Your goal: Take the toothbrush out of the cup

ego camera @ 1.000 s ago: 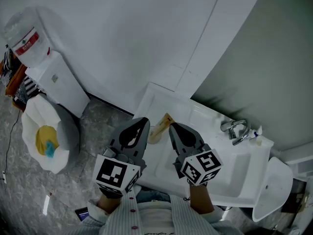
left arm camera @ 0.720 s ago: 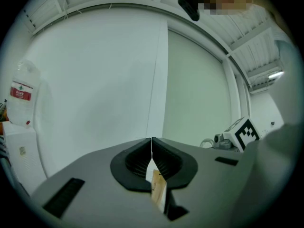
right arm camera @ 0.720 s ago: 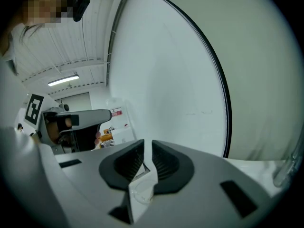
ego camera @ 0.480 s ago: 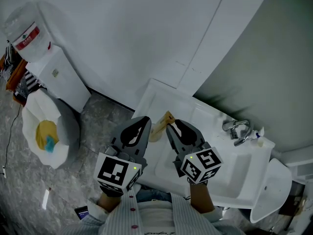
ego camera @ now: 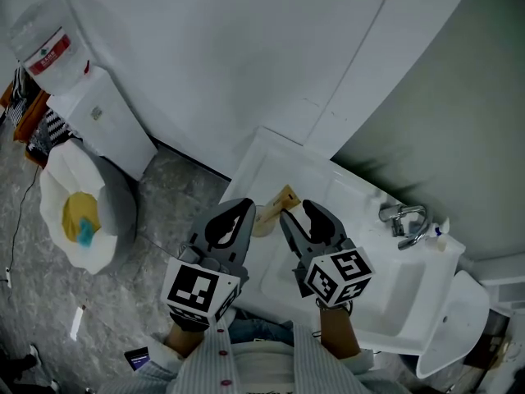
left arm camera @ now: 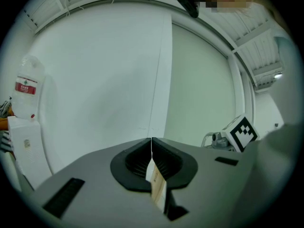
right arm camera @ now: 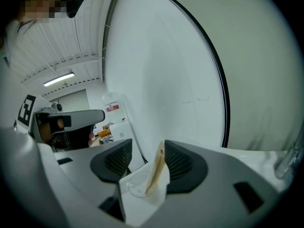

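We find the right gripper (right arm camera: 147,147) with its fingers apart, having just been opening. The toothbrush (right arm camera: 156,171) stands in the clear cup (right arm camera: 135,188) within that gap, leaning close to the right-hand finger; contact cannot be confirmed. The left gripper (left arm camera: 151,141) has its fingers together on nothing, and they cover most of the toothbrush beyond them. Only the head view shows the cup on the corner of the sink (ego camera: 385,294).

I could read no words or numbers. The red-and-white label (ego camera: 46,55) on the water bottle (ego camera: 59,85) was too small to make out.
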`<state>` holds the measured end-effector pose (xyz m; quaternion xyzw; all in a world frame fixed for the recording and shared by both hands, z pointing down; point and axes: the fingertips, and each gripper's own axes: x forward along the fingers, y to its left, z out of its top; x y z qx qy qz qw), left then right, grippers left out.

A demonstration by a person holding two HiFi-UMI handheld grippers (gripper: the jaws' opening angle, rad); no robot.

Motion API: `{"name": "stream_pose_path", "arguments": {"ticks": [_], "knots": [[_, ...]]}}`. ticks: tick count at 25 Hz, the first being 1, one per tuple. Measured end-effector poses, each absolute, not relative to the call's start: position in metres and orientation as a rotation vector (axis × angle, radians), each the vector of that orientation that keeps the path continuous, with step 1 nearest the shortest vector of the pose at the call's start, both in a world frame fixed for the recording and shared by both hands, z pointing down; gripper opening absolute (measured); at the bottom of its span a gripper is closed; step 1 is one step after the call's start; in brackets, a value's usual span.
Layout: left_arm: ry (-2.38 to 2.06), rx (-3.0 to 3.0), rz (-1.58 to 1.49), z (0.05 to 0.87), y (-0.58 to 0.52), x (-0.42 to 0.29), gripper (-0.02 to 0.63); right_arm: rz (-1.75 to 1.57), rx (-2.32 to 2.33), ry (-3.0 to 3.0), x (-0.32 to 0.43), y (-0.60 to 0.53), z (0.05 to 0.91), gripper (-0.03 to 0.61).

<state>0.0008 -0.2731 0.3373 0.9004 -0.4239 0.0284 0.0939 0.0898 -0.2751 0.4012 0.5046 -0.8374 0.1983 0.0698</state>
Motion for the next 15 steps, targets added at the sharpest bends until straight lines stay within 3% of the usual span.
{"name": "stream_pose_path", "arguments": {"ticks": [15], "knots": [[-1.267, 2.601, 0.132, 0.373, -0.288, 0.001, 0.018, 0.738, 1.456, -2.443, 0.088, -0.284, 0.452, 0.224]]}}
